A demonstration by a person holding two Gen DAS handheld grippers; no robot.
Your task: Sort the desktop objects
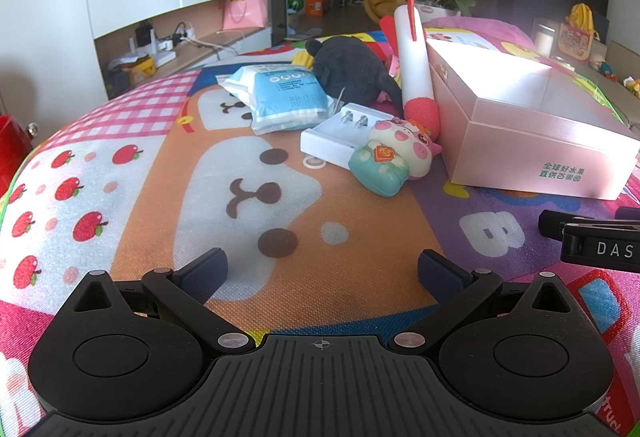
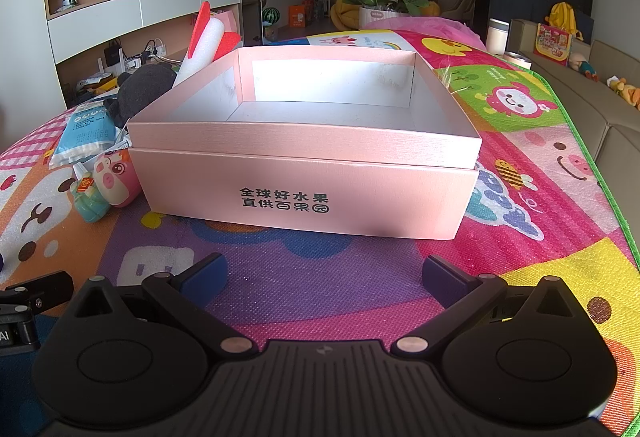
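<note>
While both tongs hover parted and empty over the cartoon play mat (image 2: 320, 277), left gripper (image 1: 322, 271) faces wet-wipes pack (image 1: 286, 99), white battery charger (image 1: 340, 135), pig toy (image 1: 404, 149), black plush (image 1: 352, 71); right gripper (image 2: 324, 275) faces open pink box (image 2: 308, 173), interior bare.

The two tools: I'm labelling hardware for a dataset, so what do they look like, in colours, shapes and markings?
Both look alike. The left tool has a black ribbed body, two round black housings with triangular cut-outs, black linkage arms with silver pivot pins, and dark blue finger pads. A small crosshair mark sits at the centre. The right tool matches; its side shows white letters "DAS" in the left view. No cables or sleeves show.
</note>
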